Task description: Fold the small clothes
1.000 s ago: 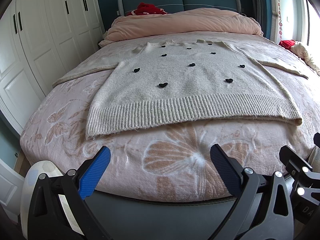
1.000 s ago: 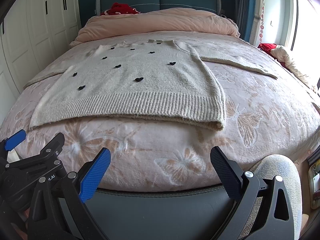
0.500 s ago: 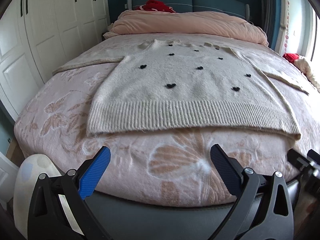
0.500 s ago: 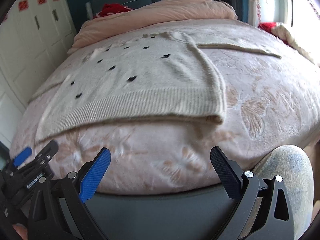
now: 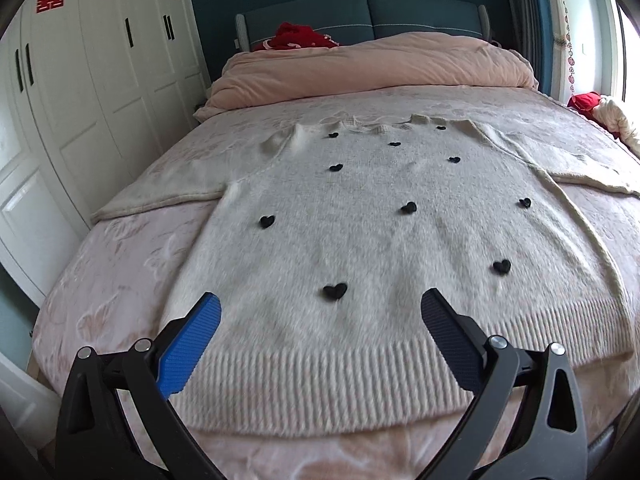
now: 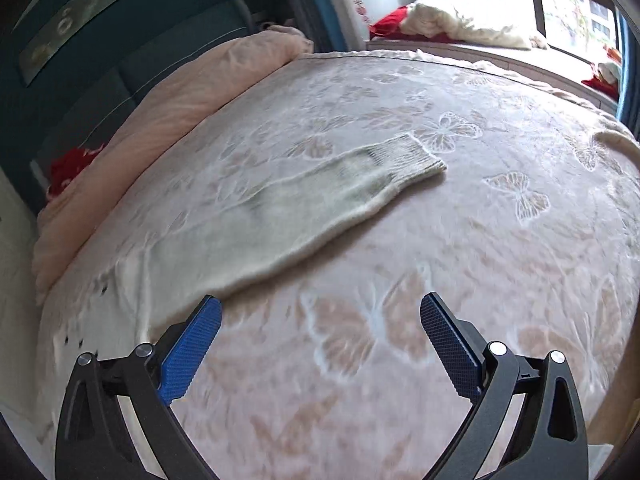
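- Sweater (image 5: 372, 248): spread flat on the bed (image 5: 120, 264), both sleeves out.
- Left tongs (image 5: 320, 320): apart, over the ribbed hem (image 5: 360, 376).
- Right tongs (image 6: 320, 320): apart, empty, facing the right sleeve (image 6: 312, 208).
- Handling: likely soft, light, limp; pinch at the sleeve cuff (image 6: 412, 156) or hem.

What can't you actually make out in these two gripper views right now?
- Left wrist view: the sweater right sleeve's cuff runs off the frame's right edge.
- Right wrist view: the sweater body is mostly cut off at the left edge; its black hearts there are motion-blurred.
- Both views: the sweater's underside is hidden against the bedspread.
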`<state>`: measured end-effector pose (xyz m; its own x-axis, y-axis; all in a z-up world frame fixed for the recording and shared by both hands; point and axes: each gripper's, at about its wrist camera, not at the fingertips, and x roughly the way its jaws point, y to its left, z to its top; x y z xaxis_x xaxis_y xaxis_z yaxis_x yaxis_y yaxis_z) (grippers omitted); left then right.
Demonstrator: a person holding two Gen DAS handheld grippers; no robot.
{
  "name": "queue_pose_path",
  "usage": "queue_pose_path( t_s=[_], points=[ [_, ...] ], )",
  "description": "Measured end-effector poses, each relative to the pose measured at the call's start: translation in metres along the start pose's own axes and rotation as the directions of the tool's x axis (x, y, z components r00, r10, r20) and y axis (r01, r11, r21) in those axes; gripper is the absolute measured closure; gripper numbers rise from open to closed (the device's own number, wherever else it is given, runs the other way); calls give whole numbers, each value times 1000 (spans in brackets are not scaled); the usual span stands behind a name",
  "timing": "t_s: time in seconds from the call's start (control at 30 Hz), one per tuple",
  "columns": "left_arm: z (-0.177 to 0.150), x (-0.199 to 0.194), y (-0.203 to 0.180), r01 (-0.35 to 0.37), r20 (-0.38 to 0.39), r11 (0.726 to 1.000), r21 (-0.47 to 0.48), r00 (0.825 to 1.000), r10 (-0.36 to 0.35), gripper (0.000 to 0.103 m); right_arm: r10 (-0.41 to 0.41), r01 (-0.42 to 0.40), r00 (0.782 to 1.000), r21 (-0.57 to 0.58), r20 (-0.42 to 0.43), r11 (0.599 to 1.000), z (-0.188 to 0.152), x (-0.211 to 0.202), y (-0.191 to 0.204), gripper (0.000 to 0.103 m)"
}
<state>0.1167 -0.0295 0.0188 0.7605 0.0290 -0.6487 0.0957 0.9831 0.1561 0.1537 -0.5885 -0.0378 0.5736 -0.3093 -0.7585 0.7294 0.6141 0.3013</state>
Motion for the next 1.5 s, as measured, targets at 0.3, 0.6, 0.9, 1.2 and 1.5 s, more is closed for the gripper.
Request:
queue_pose_path(
  t_s=[0.3, 0.6, 0.9, 1.2, 1.5],
  points=[
    [23, 56, -18, 56, -93, 998, -28, 994, -58, 5, 22, -5, 997, 244, -68, 970, 62, 120, -40, 53],
    [57, 80, -10, 152, -100, 983, -100, 982, -162, 5, 345, -347, 933, 4, 101, 938, 91, 60, 94, 91],
    [92, 89, 33, 204, -52, 939, -276, 973, -227, 5, 587, -649, 745, -549, -317, 527, -64, 17, 419, 72],
    [146, 167, 65, 259, -73, 882, -394, 948, -310, 5, 393, -445, 892, -585, -223, 678, -115, 32, 346, 42],
    [158, 295, 55, 263, -204, 776, -574, 871, -447, 77, 269, -331, 926, -226, -263, 916, -69, 106, 239, 40]
  ],
)
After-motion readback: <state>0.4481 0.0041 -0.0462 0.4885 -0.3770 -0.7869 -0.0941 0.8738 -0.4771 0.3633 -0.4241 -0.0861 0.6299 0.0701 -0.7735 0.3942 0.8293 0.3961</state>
